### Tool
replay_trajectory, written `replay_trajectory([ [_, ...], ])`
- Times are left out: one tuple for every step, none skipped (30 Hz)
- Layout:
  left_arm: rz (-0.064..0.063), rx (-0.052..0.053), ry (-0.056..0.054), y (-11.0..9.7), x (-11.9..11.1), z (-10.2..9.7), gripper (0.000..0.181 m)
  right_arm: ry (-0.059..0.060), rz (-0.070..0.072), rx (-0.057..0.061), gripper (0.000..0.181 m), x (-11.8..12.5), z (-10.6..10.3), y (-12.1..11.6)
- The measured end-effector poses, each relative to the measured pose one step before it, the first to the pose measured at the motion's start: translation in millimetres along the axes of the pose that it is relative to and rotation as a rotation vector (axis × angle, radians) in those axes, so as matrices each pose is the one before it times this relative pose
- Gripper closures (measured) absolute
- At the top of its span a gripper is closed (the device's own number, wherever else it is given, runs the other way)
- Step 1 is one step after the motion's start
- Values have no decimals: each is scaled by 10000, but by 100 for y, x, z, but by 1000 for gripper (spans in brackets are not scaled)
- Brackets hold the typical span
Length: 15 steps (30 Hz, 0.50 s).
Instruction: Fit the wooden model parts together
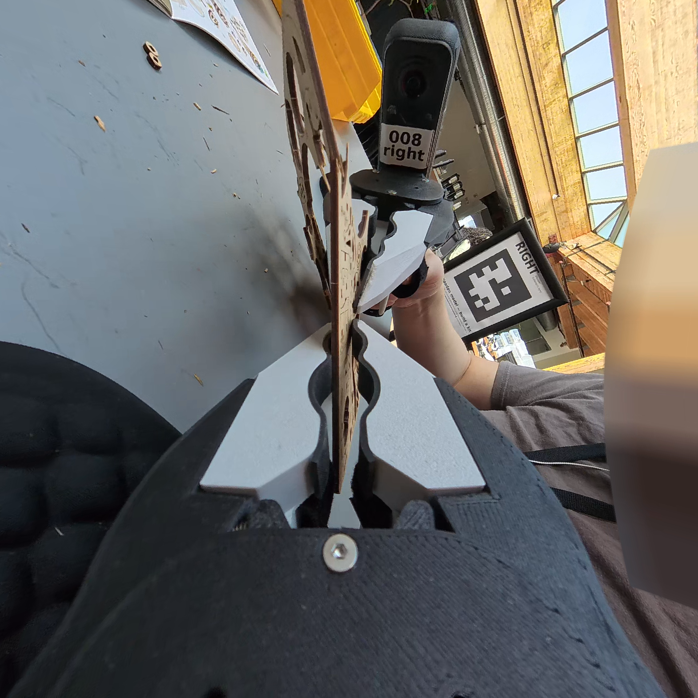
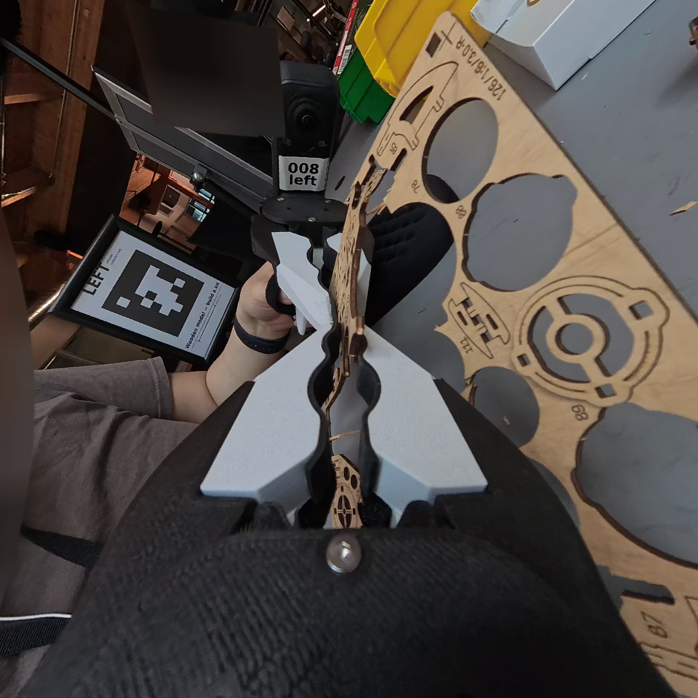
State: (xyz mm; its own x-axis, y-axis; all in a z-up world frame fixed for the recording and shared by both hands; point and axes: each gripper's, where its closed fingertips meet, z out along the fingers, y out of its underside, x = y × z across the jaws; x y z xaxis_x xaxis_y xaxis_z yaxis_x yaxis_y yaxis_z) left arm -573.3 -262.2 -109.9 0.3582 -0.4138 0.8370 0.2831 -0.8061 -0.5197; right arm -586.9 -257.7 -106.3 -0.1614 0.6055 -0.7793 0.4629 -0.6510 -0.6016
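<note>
A thin engraved wooden part (image 1: 344, 377) stands edge-on between my two grippers. My left gripper (image 1: 343, 332) is shut on its near end. My right gripper (image 1: 354, 306) faces it from the far side, shut on the same part. In the right wrist view, my right gripper (image 2: 345, 342) clamps the wooden part (image 2: 349, 287), and the left gripper (image 2: 334, 313) meets it tip to tip. A large plywood sheet (image 2: 589, 257) with several cut-out holes lies to the right. The held part seems joined to the sheet at its far end. The sheet also shows edge-on in the left wrist view (image 1: 302, 113).
The grey table (image 1: 132, 207) carries wood splinters, two small wooden pieces (image 1: 152, 56) and an instruction sheet (image 1: 226, 34). Yellow bin (image 2: 396, 45), green bin (image 2: 359, 98) and white box (image 2: 559, 41) stand at the far edge. A framed marker sign (image 2: 147, 294) and a black padded cushion (image 1: 56, 453) are nearby. Less than 4 cm separates the two grippers' tips.
</note>
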Motion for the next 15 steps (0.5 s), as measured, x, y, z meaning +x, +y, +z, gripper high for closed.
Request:
replay_trajectory([
  [16,6,-19,3,-6,10,178,-15,0,2,178,10,11,3],
  [10,14,-16,-9,-12,0,178,-34,10,25,178,-13,7,-19],
  [1,9,-6,0,-14,4,177,-7,8,6,178,22,4,27],
  [11,-4,4,11,13,0,178,-24,5,12,177,0,8,18],
  [9,17,24,-24,37,-3,178,-65,22,29,178,-60,-5,-27],
  [-8,21,43,-16,45,-4,178,-89,29,24,178,-91,-7,-14],
  [-18,13,46,-13,54,-6,177,-77,0,19,178,-80,4,-11],
  [-14,2,25,2,21,-13,177,-30,-12,21,179,-40,8,-1],
  [8,-3,-5,-1,-4,-4,176,-3,-1,18,179,3,5,-15],
  [30,-2,-5,1,8,8,176,-12,-4,7,179,-31,-10,0],
  [28,-5,8,8,40,-1,176,-17,-20,4,178,-27,-12,5],
  [5,4,33,2,47,-1,176,-32,3,18,178,-51,-5,-16],
  [-16,5,51,-10,54,-7,176,-31,7,11,178,-57,4,-5],
  [-15,3,58,-7,64,-9,176,-38,-3,10,178,-51,4,3],
  [-13,-7,37,9,37,-7,177,-6,13,0,179,-4,-3,-1],
])
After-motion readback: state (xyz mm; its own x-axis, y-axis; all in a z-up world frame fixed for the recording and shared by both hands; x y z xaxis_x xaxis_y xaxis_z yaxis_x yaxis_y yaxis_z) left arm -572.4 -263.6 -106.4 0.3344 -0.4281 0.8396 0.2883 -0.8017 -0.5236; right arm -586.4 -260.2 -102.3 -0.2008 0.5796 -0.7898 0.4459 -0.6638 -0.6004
